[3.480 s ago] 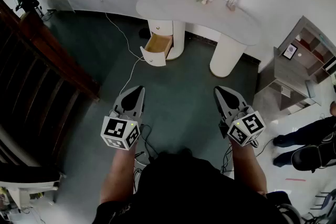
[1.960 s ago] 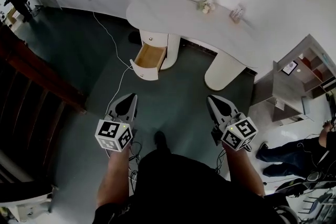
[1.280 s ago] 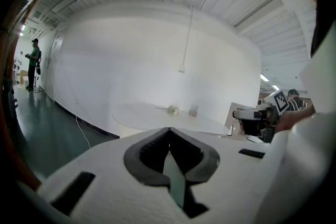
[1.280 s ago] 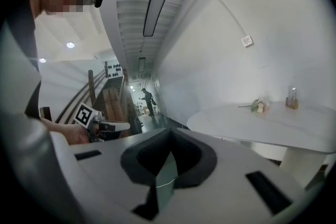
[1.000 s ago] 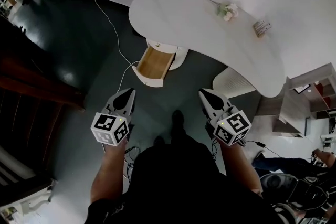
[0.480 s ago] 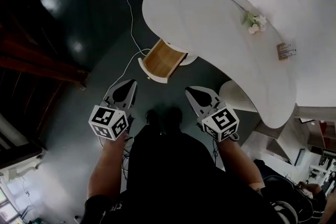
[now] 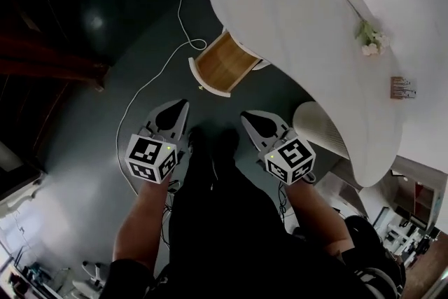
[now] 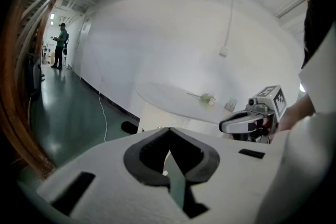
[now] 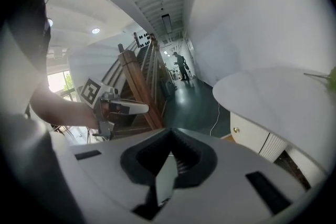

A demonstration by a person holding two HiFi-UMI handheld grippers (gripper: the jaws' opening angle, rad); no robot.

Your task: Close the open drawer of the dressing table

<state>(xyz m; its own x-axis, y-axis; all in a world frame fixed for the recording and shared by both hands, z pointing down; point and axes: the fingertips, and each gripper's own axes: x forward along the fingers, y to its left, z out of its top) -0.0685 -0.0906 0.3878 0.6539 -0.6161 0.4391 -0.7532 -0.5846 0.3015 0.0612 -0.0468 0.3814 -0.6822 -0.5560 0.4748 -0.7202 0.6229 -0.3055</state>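
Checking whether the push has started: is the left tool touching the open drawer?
Apart. The head view shows the left tool short of the drawer, with a strip of floor between its tips and the drawer's front.

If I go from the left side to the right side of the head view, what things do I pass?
left gripper → open drawer → right gripper → flower → little card stand
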